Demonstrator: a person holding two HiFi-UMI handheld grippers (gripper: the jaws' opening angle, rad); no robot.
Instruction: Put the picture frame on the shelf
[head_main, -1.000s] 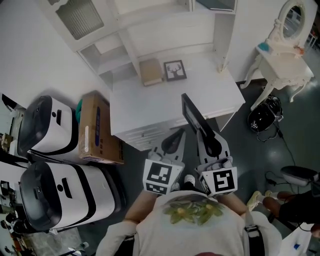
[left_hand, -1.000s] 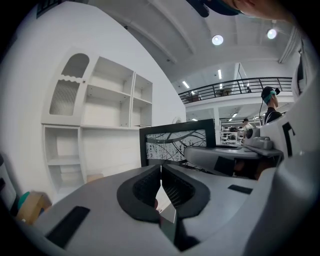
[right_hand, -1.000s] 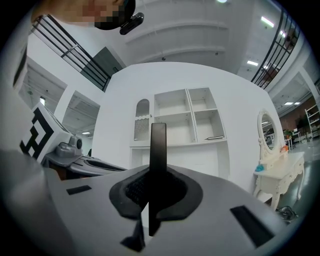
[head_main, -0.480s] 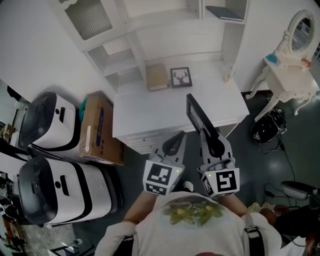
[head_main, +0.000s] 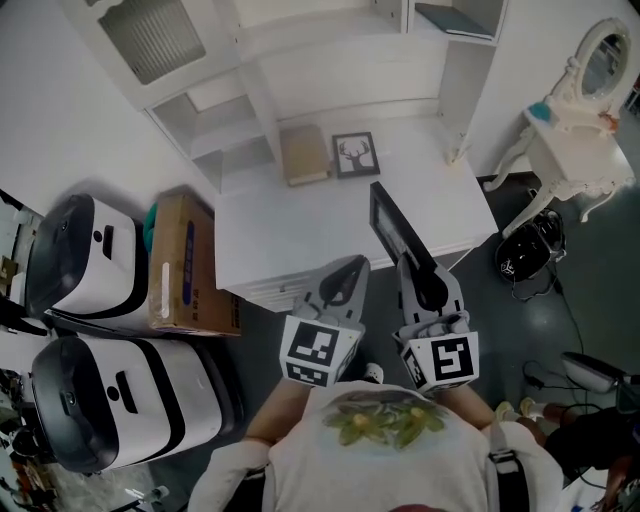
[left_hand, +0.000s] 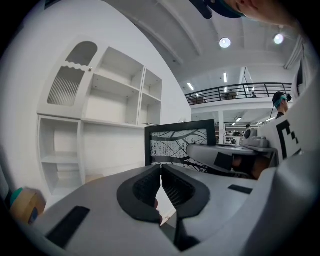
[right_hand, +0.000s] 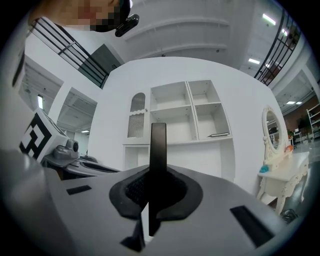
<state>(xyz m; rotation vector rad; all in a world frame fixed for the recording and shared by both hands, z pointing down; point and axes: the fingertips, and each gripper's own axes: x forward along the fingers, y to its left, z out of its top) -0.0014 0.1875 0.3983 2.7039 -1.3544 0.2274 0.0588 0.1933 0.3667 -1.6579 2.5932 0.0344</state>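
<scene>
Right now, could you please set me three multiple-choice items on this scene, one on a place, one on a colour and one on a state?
1. Where is the small deer picture?
A. on the white desk, beside the tan box
B. on the floor
C. inside the cardboard carton

2. What colour is the picture frame held in the right hand-held gripper?
A. white
B. black
C. red

3. How is the left hand-held gripper?
A. wide open
B. shut on the picture frame
C. shut, with nothing in it

Answers:
1 A: the head view shows it on the desk top next to the box.
2 B: its rim is black in every view.
3 C: in the left gripper view the jaws meet with nothing between them.
</scene>
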